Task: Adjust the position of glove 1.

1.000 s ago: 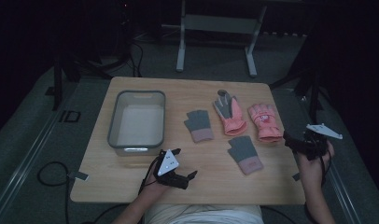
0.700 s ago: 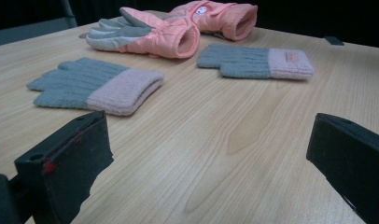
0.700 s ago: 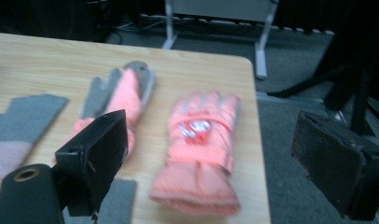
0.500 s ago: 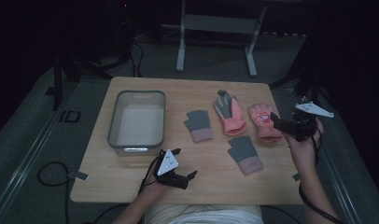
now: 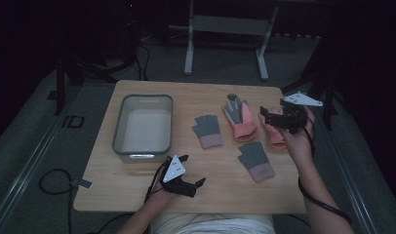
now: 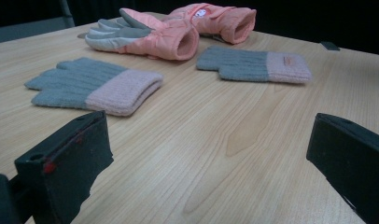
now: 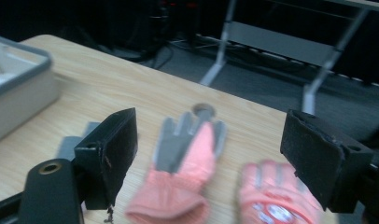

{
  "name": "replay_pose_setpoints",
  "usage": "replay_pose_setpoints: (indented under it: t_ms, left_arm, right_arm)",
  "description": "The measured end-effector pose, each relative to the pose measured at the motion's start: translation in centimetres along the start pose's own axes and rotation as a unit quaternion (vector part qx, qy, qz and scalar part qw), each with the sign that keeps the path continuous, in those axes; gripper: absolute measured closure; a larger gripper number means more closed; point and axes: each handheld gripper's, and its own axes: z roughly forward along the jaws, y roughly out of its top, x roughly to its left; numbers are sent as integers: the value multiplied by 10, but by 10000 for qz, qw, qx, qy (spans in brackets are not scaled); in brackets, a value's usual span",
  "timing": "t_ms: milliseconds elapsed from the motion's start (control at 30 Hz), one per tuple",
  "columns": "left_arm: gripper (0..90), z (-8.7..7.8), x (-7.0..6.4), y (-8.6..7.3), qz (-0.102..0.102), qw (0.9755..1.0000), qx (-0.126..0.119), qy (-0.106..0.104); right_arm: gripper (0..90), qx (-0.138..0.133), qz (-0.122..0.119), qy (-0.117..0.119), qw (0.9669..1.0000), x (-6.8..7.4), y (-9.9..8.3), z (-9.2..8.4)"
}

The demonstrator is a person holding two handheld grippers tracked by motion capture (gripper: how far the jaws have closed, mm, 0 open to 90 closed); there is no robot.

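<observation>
High view: the right hand-held gripper (image 5: 265, 116) was seen held above the right side of the counter (image 5: 137, 183), over the right pink glove (image 5: 276, 135), with its jaws apart and nothing between them; they had just been closing a little from their widest. The pink glove lay partly hidden beneath that gripper, close to the counter's right edge. Just beside it, toward the middle, the second pink glove (image 5: 241, 118) was laid with its grey fingers pointing away from the person. A grey knit glove (image 5: 207, 130) with a pink cuff was placed left of that, and another grey knit glove (image 5: 255, 160) lay nearer the person, apart from the rest. A grey bin (image 5: 119, 130) stood on the left half of the counter. The left hand-held gripper (image 5: 195, 170) was held low over the near edge, in front of the bin, its jaws apart and empty. In the right gripper view the two black jaws stood wide, and between them, farther off and blurred, the pink gloves (image 7: 180, 177) were seen on the wood, with the bin's corner at the left edge. In the left gripper view the jaws were likewise wide, with bare counter between them; beyond lay one grey knit glove (image 6: 92, 86) at left, the other (image 6: 255, 64) at right, and the pink pair behind them.
</observation>
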Motion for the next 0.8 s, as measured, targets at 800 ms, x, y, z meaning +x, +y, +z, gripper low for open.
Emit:
replay_pose_setpoints:
  t_ms: [800]
  left_arm:
    - [0,0,-1,0,21,10000,-33,-24]
  right_arm:
    - [363,285,-1004,1252,9866,79,10,94]
